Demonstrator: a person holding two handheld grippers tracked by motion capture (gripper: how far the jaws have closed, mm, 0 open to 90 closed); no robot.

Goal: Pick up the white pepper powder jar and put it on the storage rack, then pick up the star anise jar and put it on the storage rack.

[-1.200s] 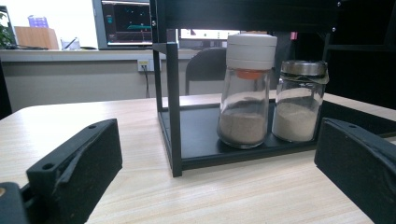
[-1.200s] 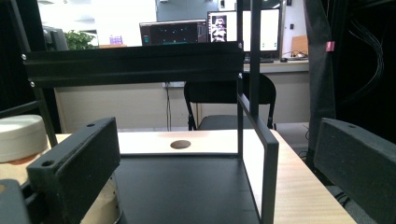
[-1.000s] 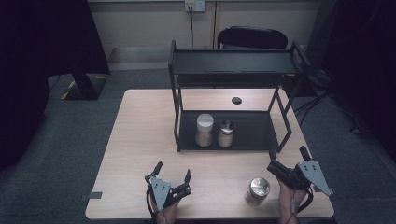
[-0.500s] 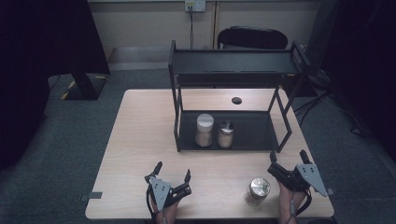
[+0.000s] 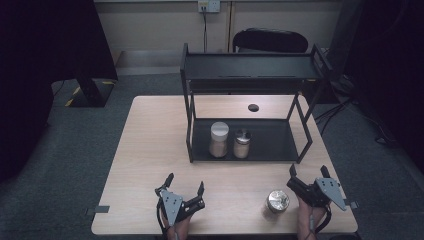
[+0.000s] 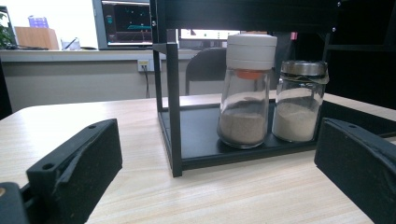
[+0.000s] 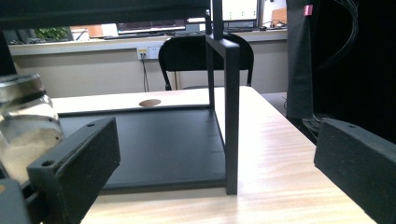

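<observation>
Right gripper (image 5: 309, 174) sitting jaws spread, empty, just beside steel-lidded jar (image 5: 277, 201) (probably not touching); left gripper (image 5: 185, 182) also hanging wide open.

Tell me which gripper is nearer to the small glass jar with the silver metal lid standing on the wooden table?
Right. The right gripper is just beside the small glass jar with the silver metal lid, on its right. The left gripper is farther away, across the table on the jar's left.

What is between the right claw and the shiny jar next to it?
Nothing: in the high view, bare table lies between the right gripper and the metal-lidded jar.
</observation>
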